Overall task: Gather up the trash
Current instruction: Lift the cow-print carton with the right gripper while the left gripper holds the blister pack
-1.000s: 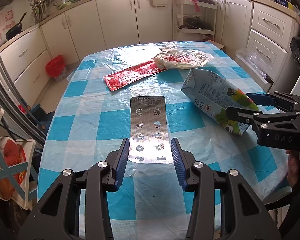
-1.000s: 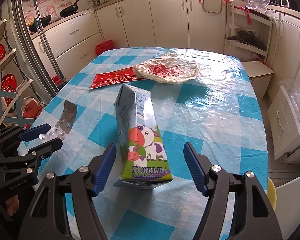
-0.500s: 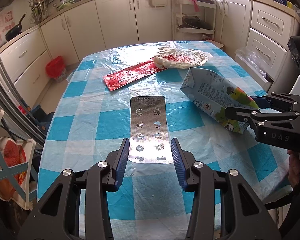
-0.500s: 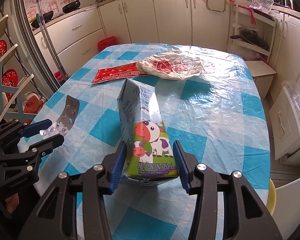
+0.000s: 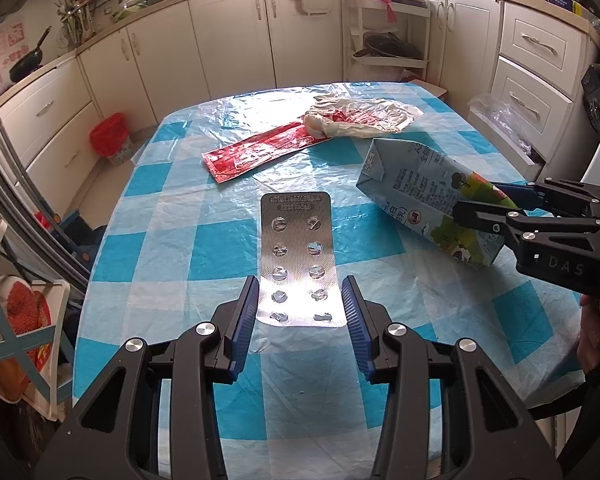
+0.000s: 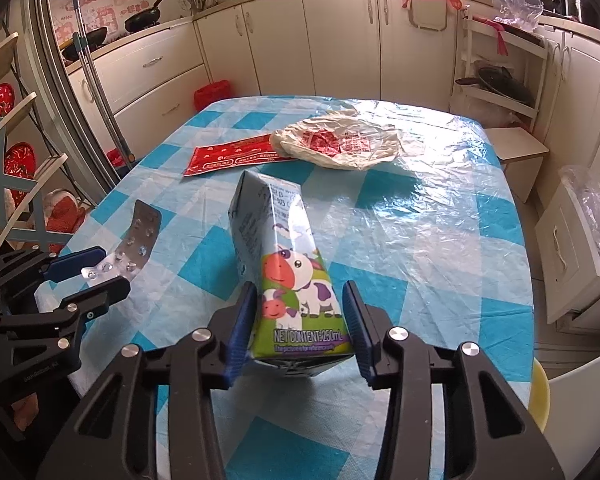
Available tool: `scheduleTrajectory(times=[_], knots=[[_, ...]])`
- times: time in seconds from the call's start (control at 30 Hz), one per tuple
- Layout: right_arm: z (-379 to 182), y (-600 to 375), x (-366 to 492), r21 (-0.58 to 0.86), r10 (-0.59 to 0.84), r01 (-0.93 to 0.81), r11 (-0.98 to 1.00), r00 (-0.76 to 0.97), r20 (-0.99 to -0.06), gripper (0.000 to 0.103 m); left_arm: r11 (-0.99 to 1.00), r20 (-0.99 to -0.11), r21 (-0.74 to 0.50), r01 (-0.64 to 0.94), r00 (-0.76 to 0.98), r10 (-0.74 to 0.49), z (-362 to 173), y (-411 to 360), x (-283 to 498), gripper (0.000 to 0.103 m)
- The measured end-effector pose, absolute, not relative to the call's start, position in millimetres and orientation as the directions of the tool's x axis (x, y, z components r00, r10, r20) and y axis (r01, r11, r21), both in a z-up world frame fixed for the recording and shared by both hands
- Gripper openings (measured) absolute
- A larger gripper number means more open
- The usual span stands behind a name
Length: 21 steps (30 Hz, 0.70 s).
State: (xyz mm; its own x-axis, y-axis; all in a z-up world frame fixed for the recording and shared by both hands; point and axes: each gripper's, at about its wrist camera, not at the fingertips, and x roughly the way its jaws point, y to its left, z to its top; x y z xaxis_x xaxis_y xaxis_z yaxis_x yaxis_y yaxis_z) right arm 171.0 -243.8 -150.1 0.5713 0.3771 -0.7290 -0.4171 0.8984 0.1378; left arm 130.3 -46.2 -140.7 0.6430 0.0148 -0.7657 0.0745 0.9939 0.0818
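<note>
A silver blister pack is held at its near end between the blue pads of my left gripper, which is shut on it; it also shows in the right wrist view. My right gripper is shut on the base end of a milk carton with a cow picture, lifted and tilted; the carton also shows in the left wrist view. A red wrapper and a crumpled white plastic bag lie at the table's far end.
The table has a blue and white checked plastic cover. A red bin stands on the floor at the far left. Kitchen cabinets run behind. A rack stands on the left of the table.
My right gripper closed on the milk carton's base and the carton rose slightly off the table. My left gripper and the blister pack have barely moved.
</note>
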Motion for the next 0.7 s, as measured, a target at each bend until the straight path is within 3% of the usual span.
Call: scheduleTrajectory(times=[0.33,0.4,0.43,0.53,0.63,0.7], knots=[[-137.9,-252.6,164.5,0.108,0.366,-0.413,0.904,0.622,-0.692,0.042,0.991,-0.764,0.090,0.096,0.645,0.007,-140.1,-57.0,130.7,0.040],[-135.4,-257.5,164.1,0.111,0.365,-0.405,0.907,0.630,-0.685,0.030,0.991,-0.763,0.091,0.101,0.646,0.004,-139.1,-59.4,130.4,0.040],[-134.8,-261.0,164.6,0.116,0.362,-0.396,0.911,0.633,-0.684,0.018,0.990,-0.764,0.092,0.104,0.646,0.003,-138.6,-60.9,130.7,0.040],[-138.2,-267.4,166.7,0.125,0.359,-0.387,0.913,0.620,-0.698,0.015,0.989,-0.766,0.094,0.112,0.642,0.000,-138.9,-65.0,131.2,0.040],[-139.5,-272.3,167.6,0.138,0.356,-0.373,0.918,0.614,-0.705,0.016,0.988,-0.769,0.095,0.118,0.639,-0.003,-140.2,-68.3,131.0,0.040],[-143.6,-275.2,170.2,0.160,0.358,-0.358,0.920,0.598,-0.717,0.036,0.988,-0.770,0.096,0.123,0.638,-0.004,-140.7,-70.7,130.7,0.040]])
